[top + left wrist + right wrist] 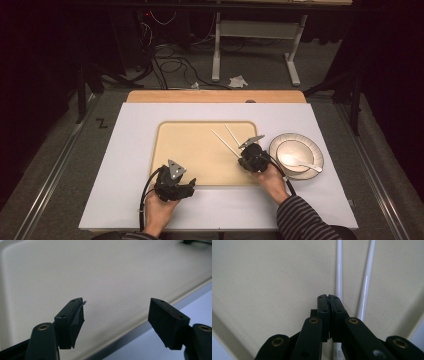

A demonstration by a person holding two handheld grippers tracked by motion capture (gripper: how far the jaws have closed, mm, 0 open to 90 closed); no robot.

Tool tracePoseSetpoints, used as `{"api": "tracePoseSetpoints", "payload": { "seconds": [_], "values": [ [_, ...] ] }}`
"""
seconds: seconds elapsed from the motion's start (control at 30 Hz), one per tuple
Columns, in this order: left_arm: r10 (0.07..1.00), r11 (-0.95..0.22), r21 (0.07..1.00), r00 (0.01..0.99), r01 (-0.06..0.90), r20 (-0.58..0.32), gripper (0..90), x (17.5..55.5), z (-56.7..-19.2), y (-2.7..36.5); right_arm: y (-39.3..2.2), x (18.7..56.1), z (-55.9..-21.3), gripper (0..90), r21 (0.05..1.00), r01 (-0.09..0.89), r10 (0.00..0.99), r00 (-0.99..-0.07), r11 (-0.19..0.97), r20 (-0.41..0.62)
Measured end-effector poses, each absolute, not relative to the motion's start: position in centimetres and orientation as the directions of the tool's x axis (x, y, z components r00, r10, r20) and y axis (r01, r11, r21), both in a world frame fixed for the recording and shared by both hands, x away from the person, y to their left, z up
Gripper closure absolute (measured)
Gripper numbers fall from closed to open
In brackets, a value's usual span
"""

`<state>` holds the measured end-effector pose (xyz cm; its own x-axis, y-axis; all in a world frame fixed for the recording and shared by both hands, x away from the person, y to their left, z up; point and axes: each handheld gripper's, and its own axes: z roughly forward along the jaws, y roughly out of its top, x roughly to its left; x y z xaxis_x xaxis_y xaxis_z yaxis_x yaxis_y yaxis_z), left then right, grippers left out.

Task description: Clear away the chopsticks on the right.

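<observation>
High view first: the right tongs [243, 151] sit over the right part of the beige tray [172, 150], right at the near ends of two white chopsticks [226, 141] that lie on the tray and fan out away from the person. The tongs' body covers those near ends, so from up here I can't tell if a stick is gripped. The left tongs [186, 184] hang over the tray's near edge, nothing by them. Just right of the tray is a white plate [312, 150] with a white spoon [300, 162] on it. The tray rests on a white board on the worktop [215, 96], whose wooden far edge peeks out. Behind it: grey carpet, a tangle of cables [165, 62], the white legs of another table, and a dark room.

Left gripper view: left tongs [115, 312] stand wide, only bare tray [100, 270] between them; the board is cut off at lower right.

Right gripper view: right tongs [328, 298] are squeezed together, tips meeting. One chopstick [339, 270] runs straight down behind the jaws, so whether it's pinched is hard to make out. The other chopstick [367, 277] lies just beside, clear of them.
</observation>
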<state>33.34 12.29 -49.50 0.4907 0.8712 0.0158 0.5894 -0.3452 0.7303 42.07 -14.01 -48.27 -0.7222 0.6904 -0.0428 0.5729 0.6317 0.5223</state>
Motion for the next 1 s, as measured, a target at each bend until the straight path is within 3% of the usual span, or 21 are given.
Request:
{"api": "tracePoseSetpoints", "payload": {
  "seconds": [1.0],
  "values": [
    [0.889, -0.32, 0.73, 0.458, 0.603, 0.012, 29.2, 32.6, -49.6, 13.1, -14.8, 44.3, -49.2, 83.3, 0.513, 0.626, 0.746, -0.664, 0.587, -0.042]
  ]
}}
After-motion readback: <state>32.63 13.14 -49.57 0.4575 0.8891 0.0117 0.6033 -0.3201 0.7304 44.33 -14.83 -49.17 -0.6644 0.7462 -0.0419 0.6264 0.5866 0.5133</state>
